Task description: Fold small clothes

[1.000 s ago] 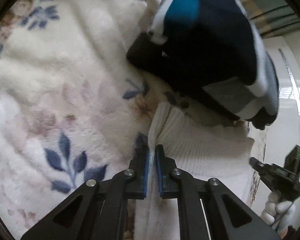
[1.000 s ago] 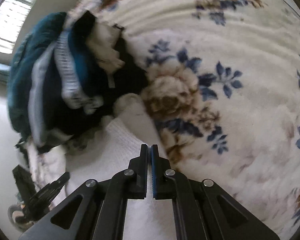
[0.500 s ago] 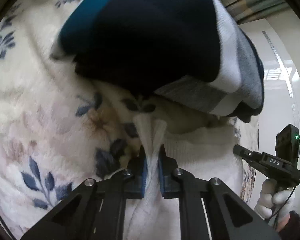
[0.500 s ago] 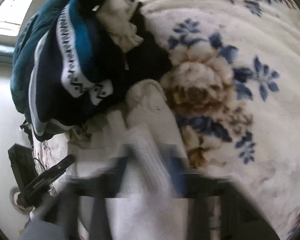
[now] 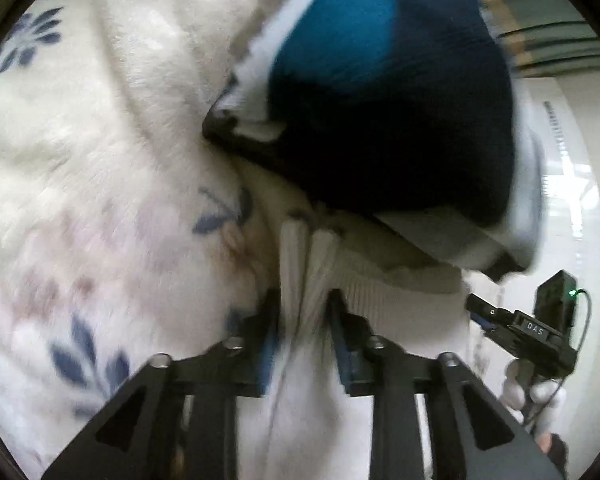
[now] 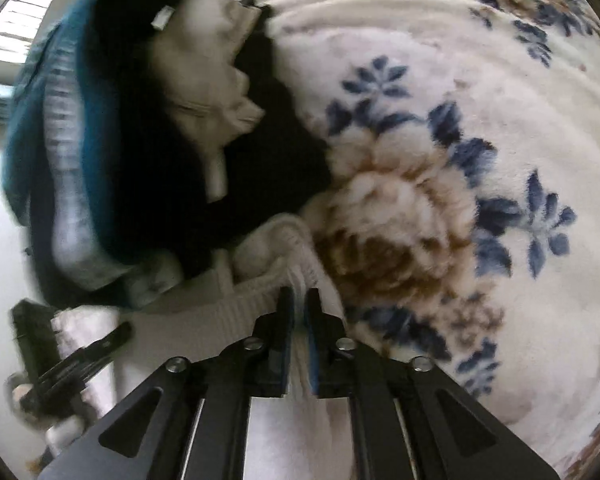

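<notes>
**A:** What is the left gripper (image 5: 302,312) doing?

**B:** Its two blue-padded fingers (image 5: 268,344) stand a little apart with a bunched fold of the white ribbed garment (image 5: 300,264) between them. The frame is blurred, so whether the pads actually press the cloth cannot be told. The knit rises toward 12 o'clock from the fingertips and spreads toward 3 o'clock along a ribbed hem.

**A:** And the right gripper (image 6: 299,304)?

**B:** Its fingers are drawn close on a thin edge of the same white ribbed garment (image 6: 276,240), pinching it. The rolled cuff or collar sits just past the tips at 12 o'clock, and more of the knit lies at 9 o'clock.

**A:** Where does the garment lie?

**B:** On the cream floral blanket (image 6: 440,160), with a brown rose and blue leaves at 2 o'clock of the right fingertips. In the left view the floral blanket (image 5: 100,160) fills the side from 8 to 11 o'clock.

**A:** What is beyond it?

**B:** A pile of dark clothes (image 5: 380,100), navy and teal with pale stripes, at 1 o'clock in the left view, its lower edge over the white knit. In the right view the pile of dark clothes (image 6: 120,140) sits at 10 o'clock, with a cream piece on it.

**A:** Are the grippers visible to each other?

**B:** Yes. The right one (image 5: 476,308) shows at 3 o'clock in the left view; the left one (image 6: 124,330) at 8 o'clock in the right view.
</notes>
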`<state>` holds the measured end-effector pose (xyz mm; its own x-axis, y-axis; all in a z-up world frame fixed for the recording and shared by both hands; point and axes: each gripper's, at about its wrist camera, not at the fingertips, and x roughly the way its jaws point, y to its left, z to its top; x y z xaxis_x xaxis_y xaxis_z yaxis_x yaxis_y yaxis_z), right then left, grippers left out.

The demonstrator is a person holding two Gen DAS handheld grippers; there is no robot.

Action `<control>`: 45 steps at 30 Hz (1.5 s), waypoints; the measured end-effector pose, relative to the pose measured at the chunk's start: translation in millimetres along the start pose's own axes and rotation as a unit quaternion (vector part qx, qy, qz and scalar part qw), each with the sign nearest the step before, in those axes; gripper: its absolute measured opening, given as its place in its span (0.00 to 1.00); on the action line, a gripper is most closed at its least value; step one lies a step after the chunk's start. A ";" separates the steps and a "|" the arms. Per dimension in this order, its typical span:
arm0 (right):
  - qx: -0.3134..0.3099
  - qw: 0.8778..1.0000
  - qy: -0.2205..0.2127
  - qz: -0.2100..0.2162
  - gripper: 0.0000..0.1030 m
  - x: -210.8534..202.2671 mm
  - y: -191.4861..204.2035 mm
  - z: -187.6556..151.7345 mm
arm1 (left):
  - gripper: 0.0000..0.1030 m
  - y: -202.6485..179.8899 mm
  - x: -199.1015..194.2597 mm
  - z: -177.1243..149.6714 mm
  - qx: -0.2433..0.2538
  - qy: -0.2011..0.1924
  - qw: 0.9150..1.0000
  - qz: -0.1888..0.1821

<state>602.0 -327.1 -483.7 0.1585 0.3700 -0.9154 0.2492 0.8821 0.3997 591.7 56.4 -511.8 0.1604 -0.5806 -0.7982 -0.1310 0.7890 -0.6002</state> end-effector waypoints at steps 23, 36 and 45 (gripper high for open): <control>0.029 0.992 0.065 0.103 0.13 -17.7 -46.2 -78.1 | 0.58 34.6 -58.9 -37.2 -0.024 -0.008 0.997 -0.067; 0.031 0.958 0.177 0.224 0.94 56.5 -71.7 -94.7 | 0.37 61.0 -28.7 -41.5 -0.027 0.034 0.989 -0.143; 0.034 0.967 0.125 0.218 0.46 4.6 -56.3 -110.5 | 0.29 36.6 -94.7 -73.8 -0.022 0.016 0.989 -0.146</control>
<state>483.1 -342.9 -515.7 0.0279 0.7684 -0.6393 0.2738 0.6093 0.7442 499.5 125.5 -461.9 0.1667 -0.7894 -0.5908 -0.1260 0.5772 -0.8068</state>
